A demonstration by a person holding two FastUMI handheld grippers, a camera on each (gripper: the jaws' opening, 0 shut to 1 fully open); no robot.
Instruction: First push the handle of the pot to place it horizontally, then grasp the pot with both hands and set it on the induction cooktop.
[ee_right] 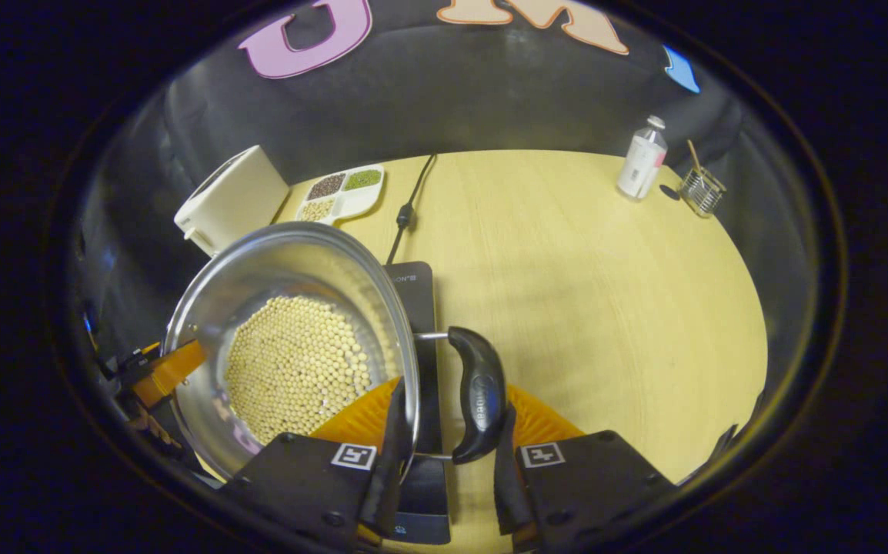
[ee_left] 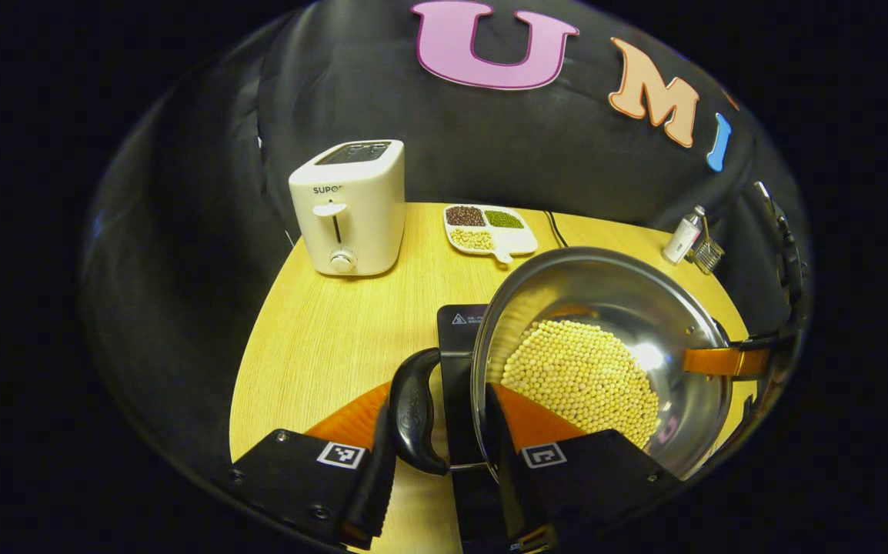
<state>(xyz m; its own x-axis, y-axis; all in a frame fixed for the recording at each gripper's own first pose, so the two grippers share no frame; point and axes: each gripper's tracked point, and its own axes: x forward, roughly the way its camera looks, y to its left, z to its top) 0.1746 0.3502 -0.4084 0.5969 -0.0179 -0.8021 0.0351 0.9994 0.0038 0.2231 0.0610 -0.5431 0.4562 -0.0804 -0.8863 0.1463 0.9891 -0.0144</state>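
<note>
The round steel pot of pale beans sits tilted above the black induction cooktop. The left gripper pinches one black side handle. The right gripper pinches the other black handle.

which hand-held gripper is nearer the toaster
Left. The left hand-held gripper straddles the pot handle on the side facing the white toaster; the right hand-held gripper straddles the opposite handle, with the pot between it and the toaster.

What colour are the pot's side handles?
Black. The left gripper view shows one handle best, standing out against the shiny steel pot.
</note>
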